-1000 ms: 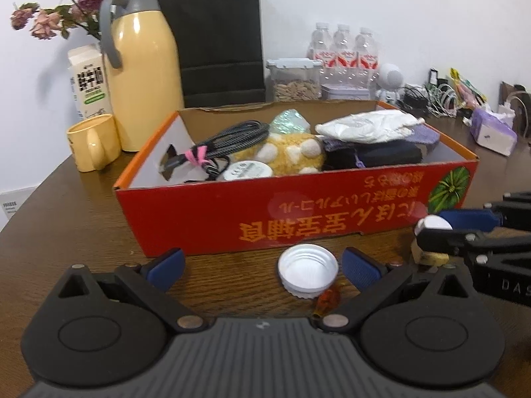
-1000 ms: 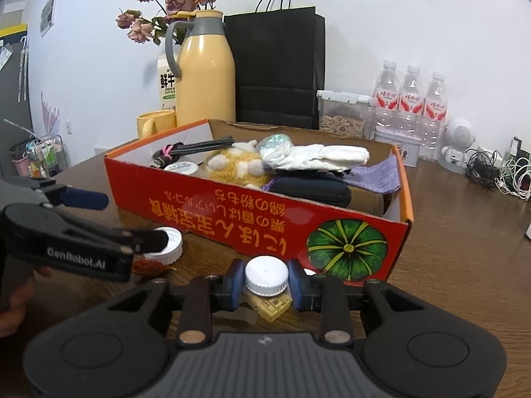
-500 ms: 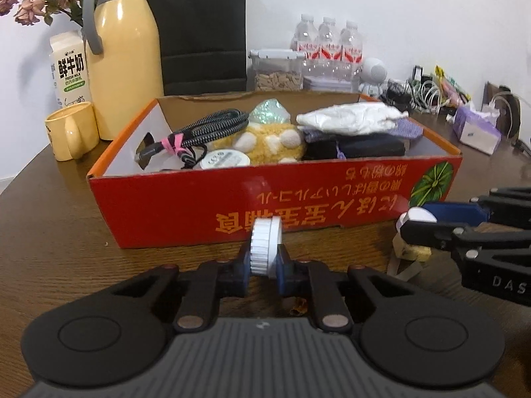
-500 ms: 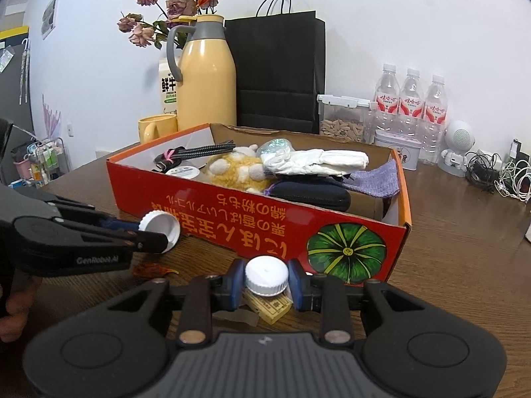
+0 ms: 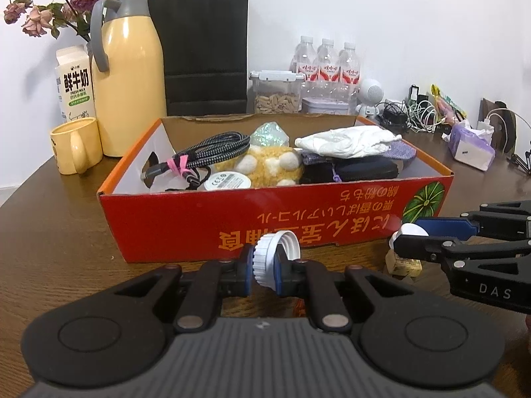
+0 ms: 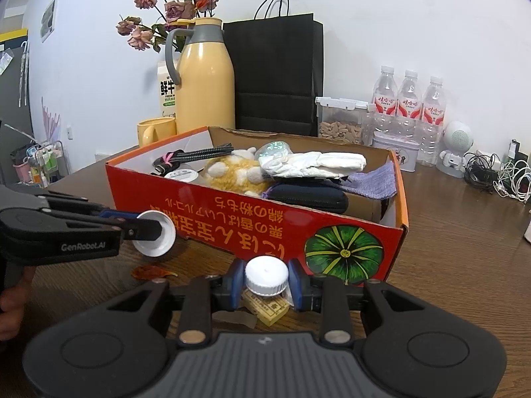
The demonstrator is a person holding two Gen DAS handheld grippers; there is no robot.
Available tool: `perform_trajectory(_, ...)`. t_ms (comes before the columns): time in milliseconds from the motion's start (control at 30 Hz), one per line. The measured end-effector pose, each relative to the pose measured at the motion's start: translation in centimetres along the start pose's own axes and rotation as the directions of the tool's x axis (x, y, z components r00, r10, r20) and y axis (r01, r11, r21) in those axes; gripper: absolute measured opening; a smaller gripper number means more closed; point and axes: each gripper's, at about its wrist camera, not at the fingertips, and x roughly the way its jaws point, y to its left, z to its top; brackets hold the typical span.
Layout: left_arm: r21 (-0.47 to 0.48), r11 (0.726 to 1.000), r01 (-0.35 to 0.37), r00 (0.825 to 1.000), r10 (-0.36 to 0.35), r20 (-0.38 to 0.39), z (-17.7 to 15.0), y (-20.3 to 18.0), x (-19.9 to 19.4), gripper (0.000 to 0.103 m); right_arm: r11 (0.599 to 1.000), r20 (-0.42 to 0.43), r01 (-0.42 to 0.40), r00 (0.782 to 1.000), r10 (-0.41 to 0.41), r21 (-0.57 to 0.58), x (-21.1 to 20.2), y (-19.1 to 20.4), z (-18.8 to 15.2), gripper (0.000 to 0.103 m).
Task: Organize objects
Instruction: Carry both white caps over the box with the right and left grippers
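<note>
My left gripper (image 5: 264,267) is shut on a white bottle cap (image 5: 268,258), held on edge and lifted above the table in front of the red cardboard box (image 5: 232,219). It also shows in the right wrist view (image 6: 154,233). My right gripper (image 6: 265,280) is shut on a second white bottle cap (image 6: 266,275), seen too in the left wrist view (image 5: 410,232). The box (image 6: 232,219) holds a cable, a plush toy, a white cloth, a dark case and a round tin.
A small tan packet (image 6: 265,306) and a dried red scrap (image 6: 151,272) lie on the wooden table under the grippers. Behind the box stand a yellow jug (image 5: 127,76), a yellow mug (image 5: 74,144), a milk carton, a black bag, water bottles and cables.
My left gripper closed on the white cap lying on the table and lifted it, turning it on edge. My right gripper kept its cap and rose slightly.
</note>
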Motion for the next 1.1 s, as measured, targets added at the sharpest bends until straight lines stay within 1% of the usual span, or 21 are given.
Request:
perform_trajectory(167,-0.001,1.0,0.004,0.999,-0.003,0.035,0.0,-0.2,-0.9,0.013,1.0,0.016,-0.001,1.0,0.0,0.001,-0.3,0.0,0.2,0.027)
perform_trajectory(333,-0.012,1.0,0.017,0.997,-0.016,0.08,0.5,-0.3,-2.3,0.013,1.0,0.065,0.003,0.998,-0.004,0.014,-1.4,0.0,0.7,0.027)
perform_trajectory(467,-0.023,0.999,0.031,0.992,-0.028,0.124,1.8,-0.4,-3.3,0.013,1.0,0.104,-0.005,0.995,0.004,0.012,-2.1,0.0,2.0,0.027)
perform_trajectory(633,-0.017,0.999,0.028,0.982,-0.025,0.187,4.7,-0.6,-3.6,0.013,1.0,0.152,0.003,0.988,-0.003,0.004,-2.4,0.0,4.6,0.027)
perform_trajectory(700,-0.024,1.0,0.019,0.978,-0.013,0.21,6.1,-0.5,-3.3,0.013,1.0,0.171,0.01,0.985,-0.01,0.0,-2.2,-0.1,5.9,0.027)
perform_trajectory(800,-0.059,0.998,0.007,0.974,0.006,0.226,7.8,0.0,-2.5,0.013,1.0,0.193,0.023,0.981,-0.023,0.005,-1.5,-0.2,7.7,0.027)
perform_trajectory(900,-0.087,0.996,-0.026,0.969,0.047,0.244,9.2,0.4,-1.4,0.013,0.999,0.204,0.035,0.978,-0.041,0.032,-0.4,-0.4,9.3,0.027)
perform_trajectory(1000,-0.109,0.992,-0.057,0.965,0.082,0.248,10.2,0.8,-0.1,0.013,0.998,0.204,0.052,0.977,-0.061,0.047,1.3,-0.5,10.5,0.027)
perform_trajectory(1100,-0.132,0.988,-0.077,0.966,0.106,0.236,10.6,1.1,1.3,0.013,0.996,0.178,0.058,0.982,-0.069,0.07,3.7,-0.7,11.0,0.027)
